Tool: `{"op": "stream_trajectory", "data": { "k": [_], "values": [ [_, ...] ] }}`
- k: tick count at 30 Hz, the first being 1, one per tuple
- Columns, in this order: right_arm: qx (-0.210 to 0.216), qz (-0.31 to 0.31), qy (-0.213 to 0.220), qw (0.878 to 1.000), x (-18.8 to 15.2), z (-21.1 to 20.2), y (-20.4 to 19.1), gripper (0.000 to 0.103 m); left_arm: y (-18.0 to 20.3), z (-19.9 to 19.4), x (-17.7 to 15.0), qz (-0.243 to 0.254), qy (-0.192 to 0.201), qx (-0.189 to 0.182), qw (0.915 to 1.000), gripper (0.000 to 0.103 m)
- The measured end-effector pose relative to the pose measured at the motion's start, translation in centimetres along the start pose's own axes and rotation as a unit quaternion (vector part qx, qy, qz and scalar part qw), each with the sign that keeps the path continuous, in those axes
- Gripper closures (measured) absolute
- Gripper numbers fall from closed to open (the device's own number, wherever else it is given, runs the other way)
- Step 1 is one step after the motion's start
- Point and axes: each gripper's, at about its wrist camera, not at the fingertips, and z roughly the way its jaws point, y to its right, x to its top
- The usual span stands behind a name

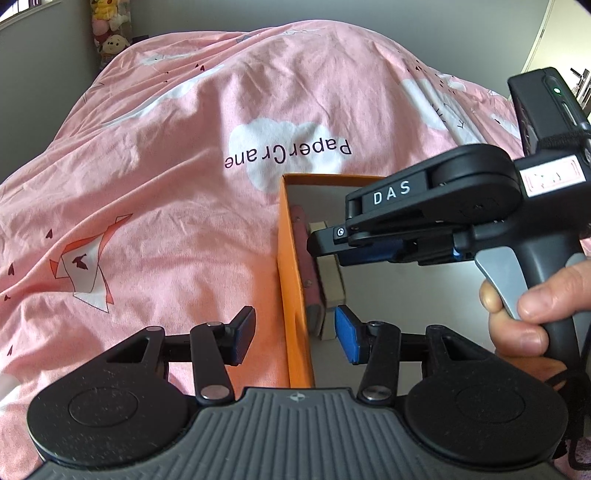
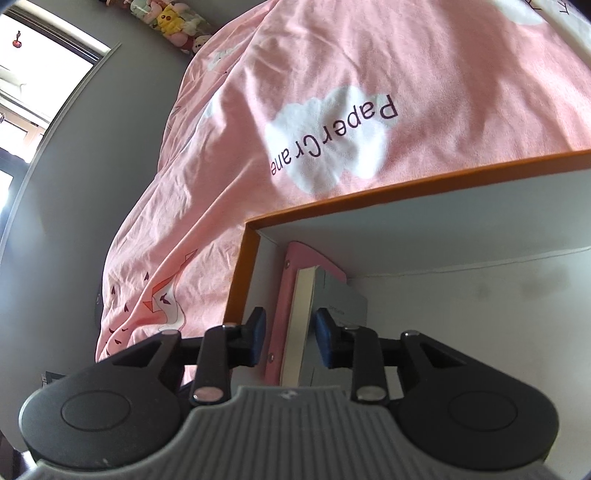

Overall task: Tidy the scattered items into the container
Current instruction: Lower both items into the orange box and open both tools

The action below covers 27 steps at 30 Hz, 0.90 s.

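Observation:
An orange box with a white inside lies on the pink duvet; it also shows in the right wrist view. A pink notebook and a grey book stand against its left wall; in the right wrist view the pink notebook and grey book stand side by side. My left gripper is open, its jaws straddling the box's left wall without touching it. My right gripper hangs inside the box, open, with the books between its fingers; the right gripper body shows from the left wrist view.
The pink duvet with white clouds and the words "Paper Crane" covers the bed around the box. Plush toys sit at the far corner by the grey wall. A window is at the left in the right wrist view.

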Motion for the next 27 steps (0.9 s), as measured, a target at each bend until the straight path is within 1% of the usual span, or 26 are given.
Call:
{"op": "stream_trajectory", "data": {
  "k": [2, 3, 8, 11, 12, 14, 17, 21, 24, 27],
  "values": [
    [-0.007, -0.002, 0.004, 1.000, 0.1, 0.3, 0.1, 0.086, 0.1, 0.1, -0.2, -0.001, -0.001, 0.000, 1.0000, 0.047],
    [-0.008, -0.005, 0.007, 1.000, 0.2, 0.5, 0.1, 0.088, 0.1, 0.1, -0.2, -0.001, -0.001, 0.000, 1.0000, 0.047],
    [-0.006, -0.016, 0.009, 1.000, 0.0, 0.7, 0.3, 0.089, 0.2, 0.5, -0.3, -0.003, -0.006, -0.001, 1.0000, 0.047],
    [-0.005, -0.029, 0.017, 0.999, -0.2, 0.4, 0.2, 0.088, 0.3, 0.5, -0.5, -0.004, -0.004, -0.002, 1.0000, 0.047],
    [-0.008, -0.039, 0.024, 0.999, -0.4, 0.2, 0.0, 0.085, 0.3, 0.5, -0.5, -0.004, -0.004, -0.002, 1.0000, 0.047],
    [-0.017, -0.057, 0.035, 0.998, -0.6, 0.0, -0.3, 0.082, 0.3, 0.5, -0.5, -0.006, -0.003, -0.002, 1.0000, 0.047],
    [-0.025, -0.062, 0.039, 0.997, -0.6, -0.1, -0.4, 0.079, 0.2, 0.2, -0.6, -0.011, 0.000, -0.003, 0.9999, 0.047],
    [-0.014, -0.052, 0.026, 0.998, -0.5, 0.1, 0.0, 0.079, 0.0, -0.1, -0.6, -0.016, 0.003, -0.001, 0.9999, 0.047],
    [-0.017, -0.054, 0.013, 0.998, -0.7, 0.4, 0.1, 0.080, 0.0, -0.1, -0.6, -0.018, 0.002, -0.002, 0.9998, 0.047],
    [-0.019, -0.062, 0.016, 0.998, -0.8, 0.4, -0.1, 0.082, 0.1, 0.0, -0.7, -0.016, 0.001, -0.005, 0.9999, 0.047]
  ]
}}
